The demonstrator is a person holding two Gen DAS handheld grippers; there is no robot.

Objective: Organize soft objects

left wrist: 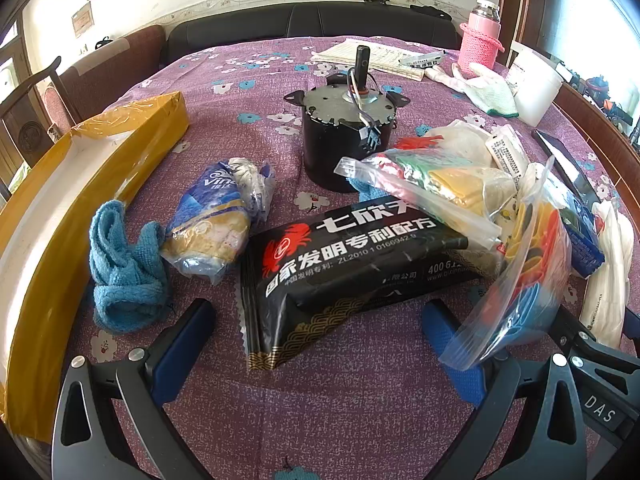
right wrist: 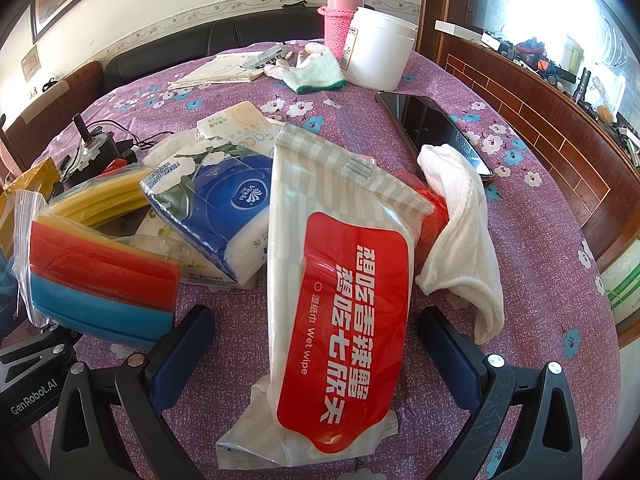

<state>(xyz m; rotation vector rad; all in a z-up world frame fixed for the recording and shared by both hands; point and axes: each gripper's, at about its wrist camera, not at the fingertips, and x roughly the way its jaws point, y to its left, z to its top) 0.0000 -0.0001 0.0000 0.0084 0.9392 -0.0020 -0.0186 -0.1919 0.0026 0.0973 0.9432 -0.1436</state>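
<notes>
We hold two grippers over a tabletop (left wrist: 360, 420) with a purple flower cloth. Both point down at a slant.

The left gripper (left wrist: 316, 340) has its fingers (left wrist: 184, 344) spread wide and released, holding nothing. Between them, toward 12 o'clock, lies a black soft pack (left wrist: 352, 260) with a red crab and white writing, flat on the cloth. At 10 o'clock from it sits a crumpled tissue pack (left wrist: 216, 220) in blue and gold wrap, and beside that, further to 9 o'clock, a blue towel (left wrist: 124, 272) all bunched up. At 3 o'clock a clear zip bag of sponges (left wrist: 520, 280) leans over the right finger. Another clear bag (left wrist: 432, 184) with coloured things rests on the black pack's far edge. A yellow box (left wrist: 100, 168) with a white inside runs along the 9 o'clock side. A black round motor (left wrist: 344, 136) stands upright at 12 o'clock, just behind the soft things.

The right gripper (right wrist: 316, 344) also has its fingers (right wrist: 452, 352) wide and released. Between them lies a wet wipe pack (right wrist: 340, 288), white with a big red label. A white cloth (right wrist: 460, 240) lies at 2 o'clock, draped partly over a dark phone (right wrist: 432, 128). A blue tissue pack (right wrist: 224, 208) sits at 11 o'clock, touching the wipes. The sponge bag (right wrist: 100, 280), with red, blue and yellow sponges, is at 9 o'clock.

Far off at 12 o'clock stand a pink bottle (right wrist: 344, 8) and a white tub (right wrist: 380, 52), with a glove (right wrist: 316, 72) and papers (right wrist: 224, 68) near them.
</notes>
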